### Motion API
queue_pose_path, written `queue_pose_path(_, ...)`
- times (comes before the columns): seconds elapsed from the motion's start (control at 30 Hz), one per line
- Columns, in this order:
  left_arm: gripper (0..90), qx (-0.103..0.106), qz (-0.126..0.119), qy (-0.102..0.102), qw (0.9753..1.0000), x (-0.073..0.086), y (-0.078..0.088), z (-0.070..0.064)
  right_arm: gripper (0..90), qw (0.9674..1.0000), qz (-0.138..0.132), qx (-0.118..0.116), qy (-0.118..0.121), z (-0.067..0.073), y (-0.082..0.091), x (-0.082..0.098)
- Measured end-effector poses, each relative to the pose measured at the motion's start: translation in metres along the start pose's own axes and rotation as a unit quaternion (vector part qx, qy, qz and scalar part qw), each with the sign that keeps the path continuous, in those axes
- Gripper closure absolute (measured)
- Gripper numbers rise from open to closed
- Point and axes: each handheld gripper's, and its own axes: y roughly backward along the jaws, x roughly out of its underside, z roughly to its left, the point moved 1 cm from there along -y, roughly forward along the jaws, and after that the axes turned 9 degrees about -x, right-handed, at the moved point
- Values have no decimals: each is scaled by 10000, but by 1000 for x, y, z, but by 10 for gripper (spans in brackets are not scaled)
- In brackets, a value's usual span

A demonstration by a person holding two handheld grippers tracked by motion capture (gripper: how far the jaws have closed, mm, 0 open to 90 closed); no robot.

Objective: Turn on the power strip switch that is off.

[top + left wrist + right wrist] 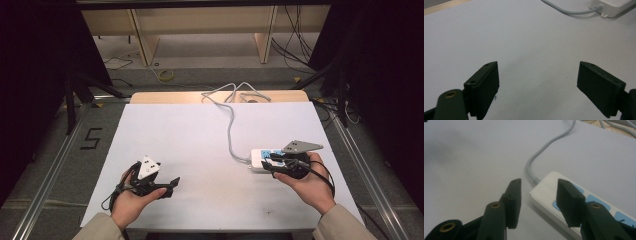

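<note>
1. Left tongs (537,82): jaws wide apart, empty, over bare white table (200,145), near left.
2. Right tongs (537,195): jaws partly open, straddling the near-left corner of the white power strip (549,195), not clamped.
3. Power strip: right side; grey cable (230,127) runs far.

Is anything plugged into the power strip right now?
Cannot tell fully. The power strip's visible blue sockets look empty, but the right claw covers part of it.

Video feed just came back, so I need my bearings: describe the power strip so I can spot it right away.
Start from the white table and go to its right side, by the right gripper. The power strip there is a white block with blue sockets, its grey cable curving away towards the far edge.
</note>
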Motion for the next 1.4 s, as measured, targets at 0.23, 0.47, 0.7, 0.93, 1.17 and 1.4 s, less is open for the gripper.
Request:
queue_pose_path(0.23,177,56,-6,-8,10000,0,1,-3,490,9997,-114,-126,148,3,3,6)
queue_pose_path(0.47,177,79,-18,-26,10000,0,2,-5,432,9994,-197,-233,166,4,5,15)
queue_pose_path(0.7,178,93,-48,-21,9999,0,3,-6,368,9988,-325,-278,226,3,9,23)
queue_pose_path(0.93,178,88,-42,-31,9999,0,5,-6,343,9984,-444,-263,233,1,16,34)
queue_pose_path(1.17,178,82,-42,-50,9999,0,4,-6,333,9983,-483,-238,235,0,21,43)
queue_pose_path(1.4,178,78,-37,-39,10000,0,4,-5,326,9982,-530,-191,205,-1,25,48)
